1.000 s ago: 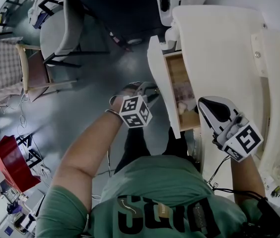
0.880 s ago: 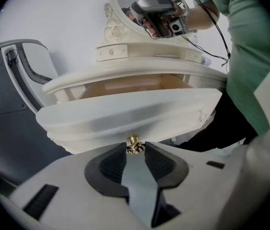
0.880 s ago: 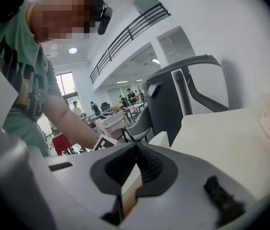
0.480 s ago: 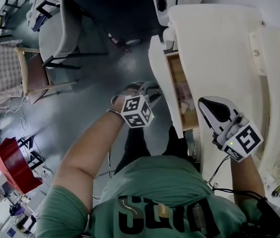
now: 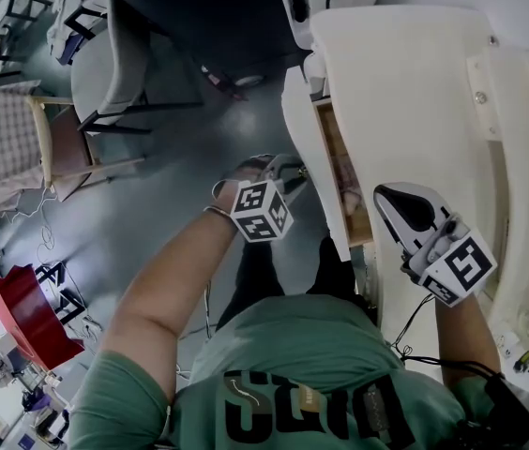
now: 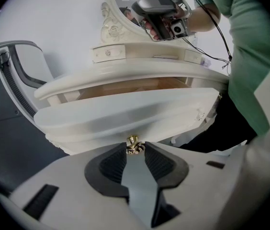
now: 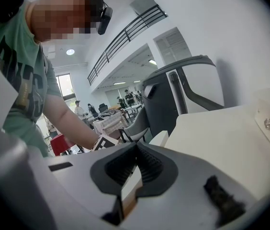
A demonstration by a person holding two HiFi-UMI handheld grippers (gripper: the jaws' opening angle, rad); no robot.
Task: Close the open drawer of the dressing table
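Note:
The cream dressing table (image 5: 415,92) fills the right of the head view. Its drawer front (image 5: 307,148) stands a little out from it, leaving a narrow strip of wooden drawer inside (image 5: 347,190) on show. My left gripper (image 5: 286,171) is at that front. In the left gripper view the small brass knob (image 6: 134,145) sits between the pad tips of the left gripper (image 6: 135,146), which press on it from both sides. My right gripper (image 5: 386,197) hovers over the table top near its front edge; its jaws meet at the tips of the right gripper (image 7: 136,146) with nothing held.
The ornate mirror frame (image 5: 527,157) rises along the table's right side. A grey armchair (image 5: 105,64), a wooden chair with a checked cushion (image 5: 21,139) and a red stool (image 5: 25,312) stand on the floor to the left. A dark grey cabinet (image 5: 218,7) is beyond the table.
The drawer front has slid a little toward the table, so the strip of drawer inside has narrowed. The left gripper followed it; the right gripper stayed put.

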